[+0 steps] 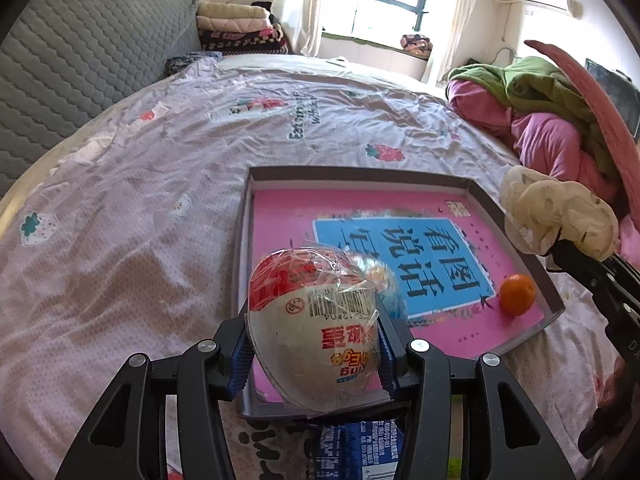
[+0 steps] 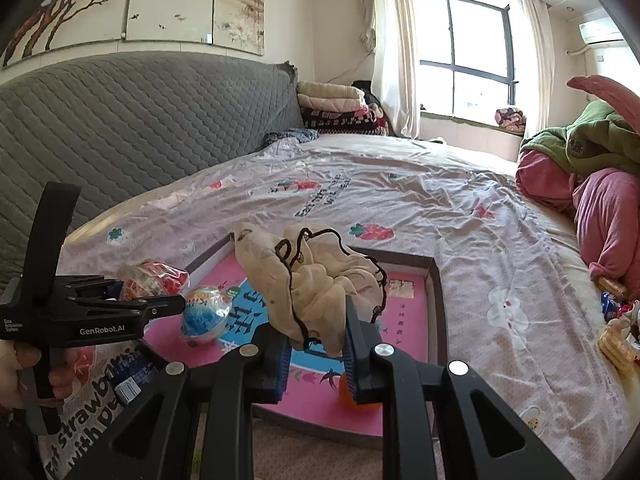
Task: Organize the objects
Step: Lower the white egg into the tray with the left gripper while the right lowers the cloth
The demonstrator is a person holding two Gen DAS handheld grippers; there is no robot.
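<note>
My left gripper (image 1: 314,354) is shut on a plastic-wrapped toy egg, red on top and cream below (image 1: 312,320), held above the near left corner of a shallow box tray (image 1: 248,208) with a pink and blue picture lining. An orange (image 1: 517,294) lies in the tray's right corner. A blue wrapped egg (image 2: 206,314) lies in the tray behind the held one. My right gripper (image 2: 316,348) is shut on a crumpled cream cloth with black trim (image 2: 316,280), held above the tray; the cloth also shows in the left wrist view (image 1: 560,216).
The tray lies on a bed with a pale strawberry-print sheet (image 1: 140,184). A blue packet (image 1: 352,448) lies at the tray's near edge. Pink and green bedding (image 2: 592,168) is piled at right, snack packs (image 2: 618,340) beside it. A grey headboard (image 2: 120,120) stands at left.
</note>
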